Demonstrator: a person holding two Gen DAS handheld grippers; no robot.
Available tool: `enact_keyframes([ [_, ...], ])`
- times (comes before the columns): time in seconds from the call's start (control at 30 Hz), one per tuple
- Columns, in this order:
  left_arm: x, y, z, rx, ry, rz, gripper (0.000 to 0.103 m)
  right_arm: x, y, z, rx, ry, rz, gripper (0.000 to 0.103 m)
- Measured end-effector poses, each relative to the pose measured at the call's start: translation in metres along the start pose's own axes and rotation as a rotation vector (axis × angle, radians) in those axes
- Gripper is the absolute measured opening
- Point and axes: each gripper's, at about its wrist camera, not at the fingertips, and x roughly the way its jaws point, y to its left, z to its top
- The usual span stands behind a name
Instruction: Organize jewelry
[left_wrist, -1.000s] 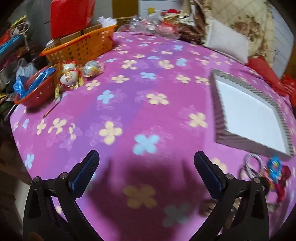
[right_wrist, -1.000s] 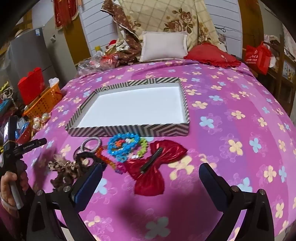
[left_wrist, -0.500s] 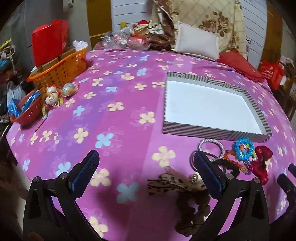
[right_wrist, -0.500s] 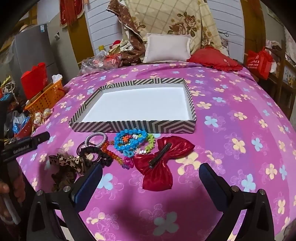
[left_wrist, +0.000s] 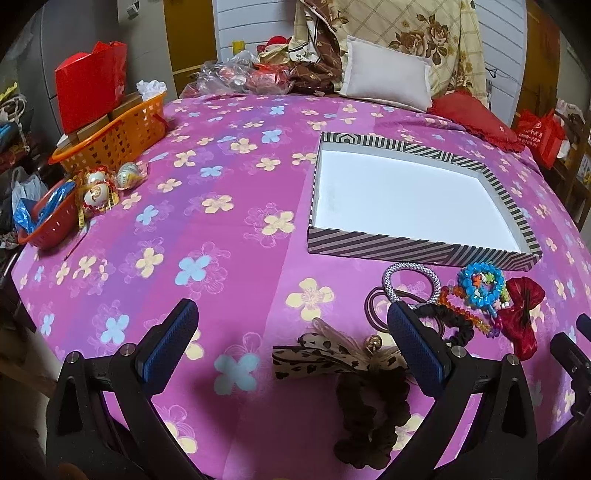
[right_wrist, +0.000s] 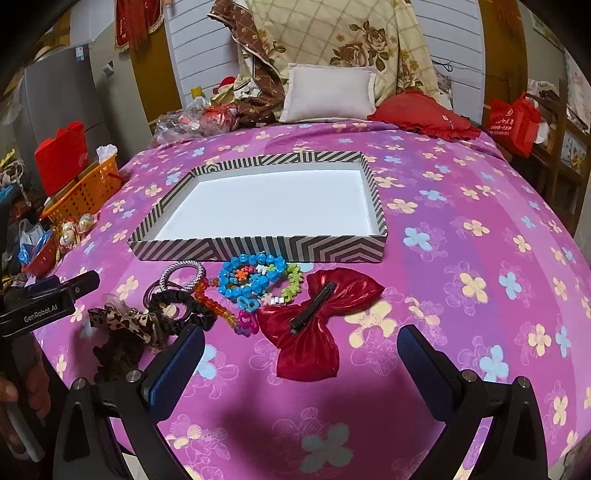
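In the right wrist view, the leopard-print bow (right_wrist: 123, 321) lies at lower left, then a silver hair tie (right_wrist: 181, 274), a blue bead bracelet (right_wrist: 251, 278) and a red bow clip (right_wrist: 317, 321) at centre, all below the empty striped tray (right_wrist: 258, 249). The left gripper (left_wrist: 291, 345) and right gripper (right_wrist: 301, 363) hover spread wide, holding nothing.

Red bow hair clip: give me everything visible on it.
The shiny red fabric bow hair clip lies flat on the pink flowered bedspread, clip side up: a black metal clip runs diagonally across its centre knot. Two wide, crinkled, satin-like lobes, one pointing toward the striped shallow box, one toward the camera. It sits apart from the box, rightmost in the accessory pile, beside the green bead bracelet. Neither claw touches it.
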Motion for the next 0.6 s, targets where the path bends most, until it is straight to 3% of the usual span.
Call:
enact_keyframes([
  [0.6, 0.0028, -0.0068, -0.0055, 0.018, 0.007, 0.020, 0.102, 0.0069, -0.0055, -0.0039, 0.022, 0.026, -0.017, 0.103],
])
